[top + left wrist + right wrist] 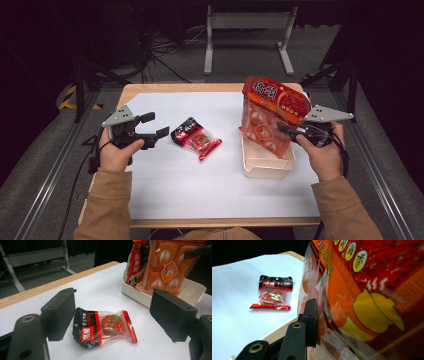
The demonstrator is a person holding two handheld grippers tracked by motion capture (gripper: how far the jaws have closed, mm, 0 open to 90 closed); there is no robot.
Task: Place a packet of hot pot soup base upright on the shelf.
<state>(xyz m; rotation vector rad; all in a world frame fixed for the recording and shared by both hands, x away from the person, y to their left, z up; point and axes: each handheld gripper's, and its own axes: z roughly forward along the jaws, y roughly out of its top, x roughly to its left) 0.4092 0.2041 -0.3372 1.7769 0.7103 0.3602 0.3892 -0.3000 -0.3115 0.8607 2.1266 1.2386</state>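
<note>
- At the bottom of the high view, two tan sleeves come in; the left hand [116, 155] sits at the lower left and the right hand [325, 157] at the lower right.
- The left gripper [152, 129] hovers left of centre with its jaws wide apart and nothing between them.
- Just right of it, near the middle of the frame, a small red-and-black sachet [196, 138] lies flat on the white table sheet [200, 185]; in the left gripper view the sachet [105, 326] lies beyond the two black jaws, clear of both.
- The right gripper [286, 131] at centre right is clamped on the edge of a large orange snack bag [270, 112], held upright.
- The bag's lower end stands inside a cream tray [267, 167] at centre right.
- In the right gripper view, one jaw presses against the bag's clear film [362, 290]; the other jaw is hidden behind it.
- At the top, a grey metal frame [247, 22] stands on the floor beyond the table.
</note>
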